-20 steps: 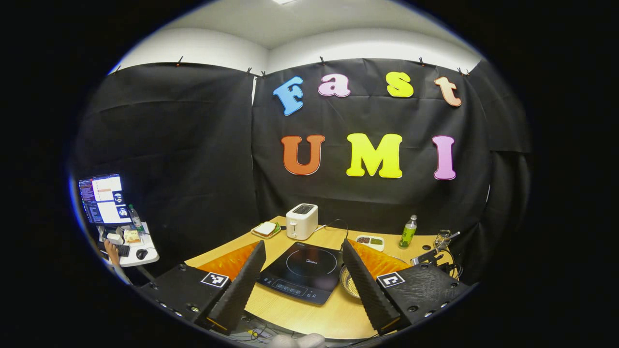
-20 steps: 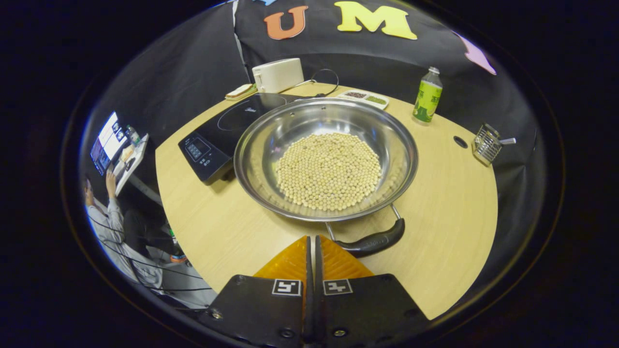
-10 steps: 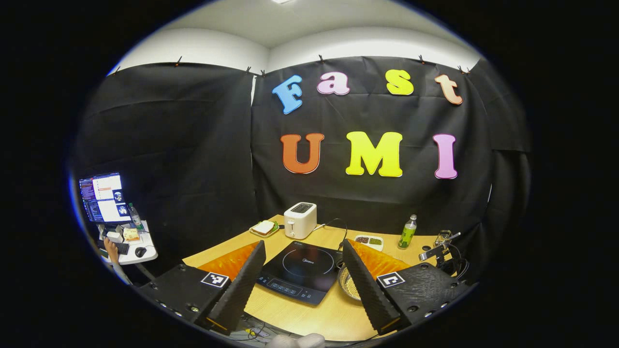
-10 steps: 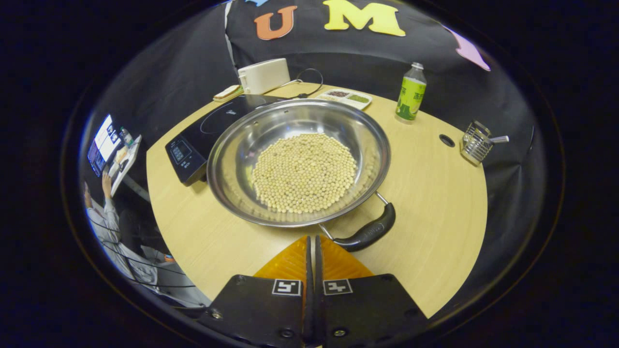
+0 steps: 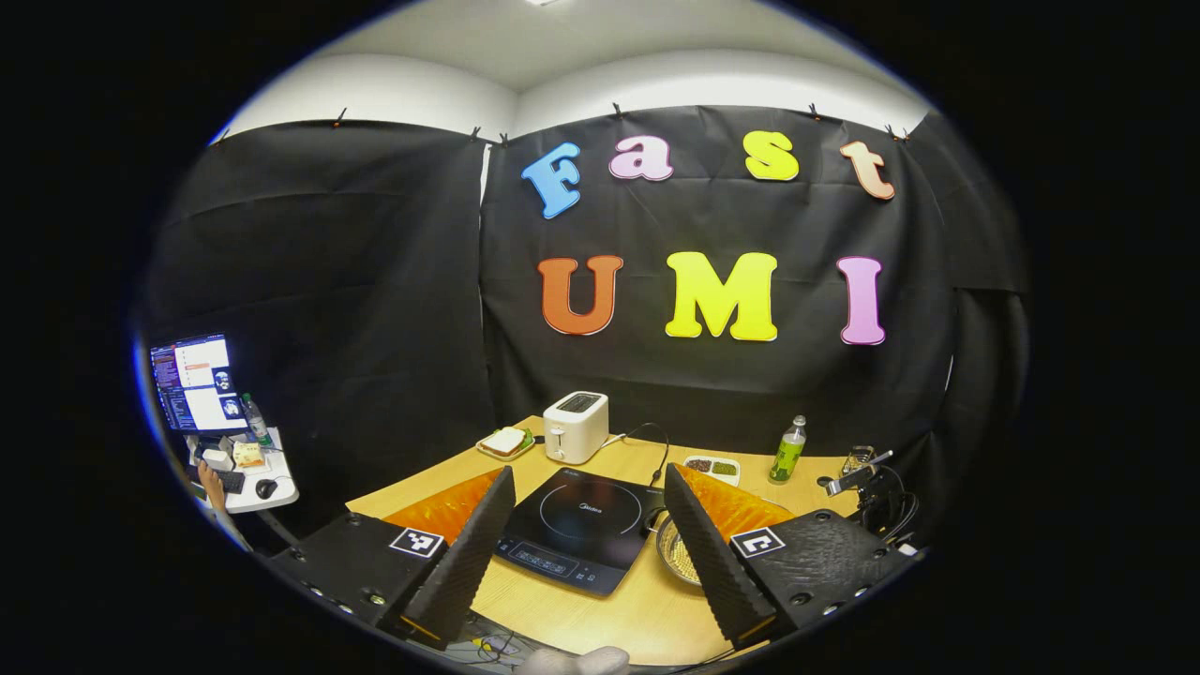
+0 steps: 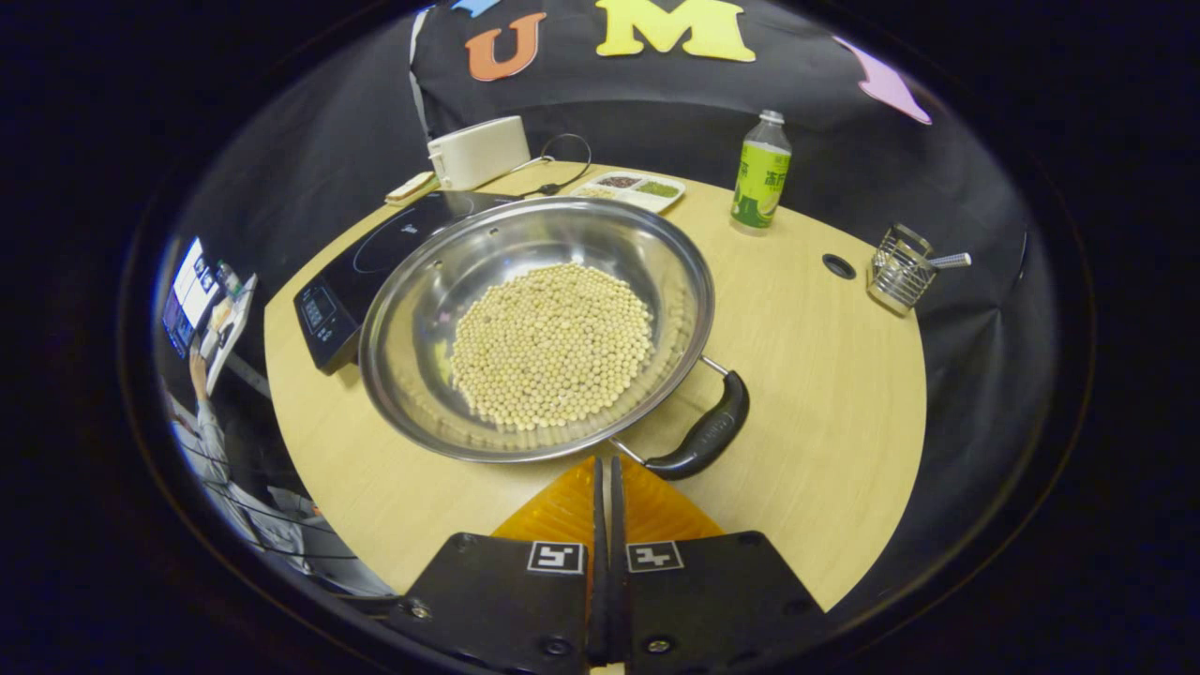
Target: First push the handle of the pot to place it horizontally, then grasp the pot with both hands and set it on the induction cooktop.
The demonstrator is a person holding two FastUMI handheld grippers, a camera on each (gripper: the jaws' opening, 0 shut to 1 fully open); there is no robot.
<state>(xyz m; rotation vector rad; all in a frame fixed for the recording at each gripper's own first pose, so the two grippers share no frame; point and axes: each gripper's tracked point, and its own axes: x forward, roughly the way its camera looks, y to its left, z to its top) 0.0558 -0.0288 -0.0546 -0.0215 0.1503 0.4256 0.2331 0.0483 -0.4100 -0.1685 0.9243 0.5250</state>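
A steel pot (image 6: 412, 309) holding pale beans stands on the wooden table, its black handle (image 6: 705, 439) pointing toward the near right. My right gripper (image 6: 605, 462) is shut on nothing; its tips sit just left of the handle's near end, by the pot's rim. The black induction cooktop (image 6: 342, 281) lies to the pot's left, touching or nearly touching it. In the left gripper view, my left gripper (image 5: 589, 473) hangs open above the table's near edge. The cooktop (image 5: 574, 525) shows between its fingers, and the pot's rim (image 5: 677, 561) peeks out beside the right finger.
At the back stand a white toaster (image 6: 476, 150), a plate with a sandwich (image 5: 504, 442), a small food tray (image 6: 637, 187) and a green bottle (image 6: 760, 173). A wire basket (image 6: 898, 274) sits at the right edge. A person works at a desk (image 5: 234, 469) to the left.
The pot's handle has swung from the near side toward the right, and the right gripper has moved right along with it. The left gripper has drifted only slightly.
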